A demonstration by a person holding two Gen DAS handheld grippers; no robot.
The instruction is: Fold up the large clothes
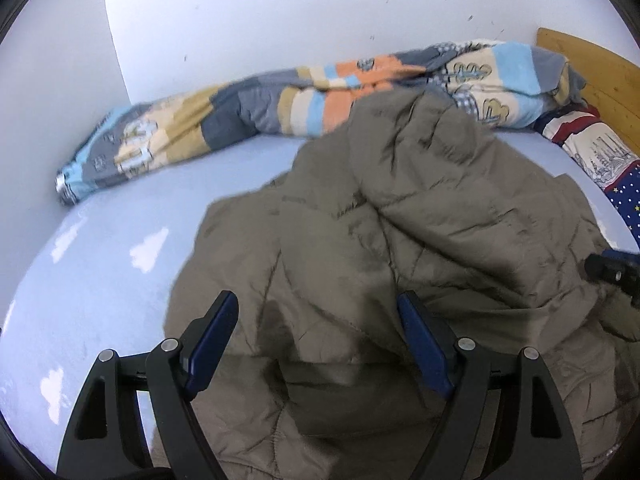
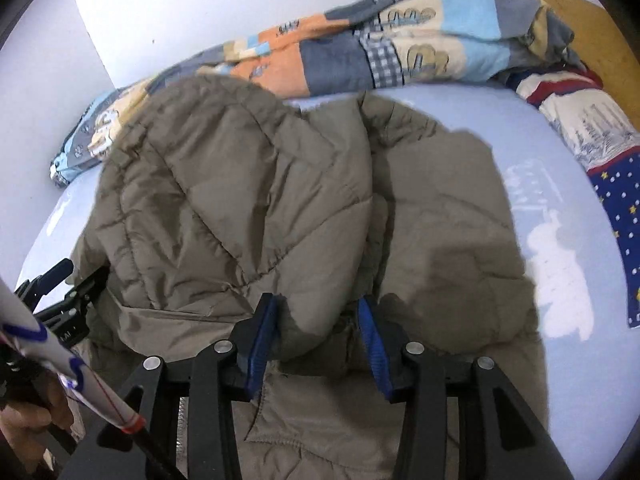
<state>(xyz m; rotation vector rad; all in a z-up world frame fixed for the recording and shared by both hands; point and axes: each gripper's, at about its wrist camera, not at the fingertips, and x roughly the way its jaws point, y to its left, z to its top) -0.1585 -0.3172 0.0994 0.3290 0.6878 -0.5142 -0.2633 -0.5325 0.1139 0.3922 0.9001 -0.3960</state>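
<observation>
The olive quilted jacket (image 2: 248, 200) lay crumpled on the bed (image 2: 580, 380), looking soft, puffy and slippery, so a hem edge seemed best; the right gripper (image 2: 318, 312) clamped a fold, the left gripper (image 1: 318, 308) had its jaws apart.

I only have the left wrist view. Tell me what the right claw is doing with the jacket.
Observer: The right claw has a thick fold of the olive jacket pinched between its pads.
Operator: Report where my left claw sits, seen from that side.
Observer: The left claw shows at the jacket's left edge, its jaws apart.
Operator: Describe the bed right of the jacket.
Observer: Bare blue sheet with white prints lies between the jacket and the star-patterned pillow.
</observation>
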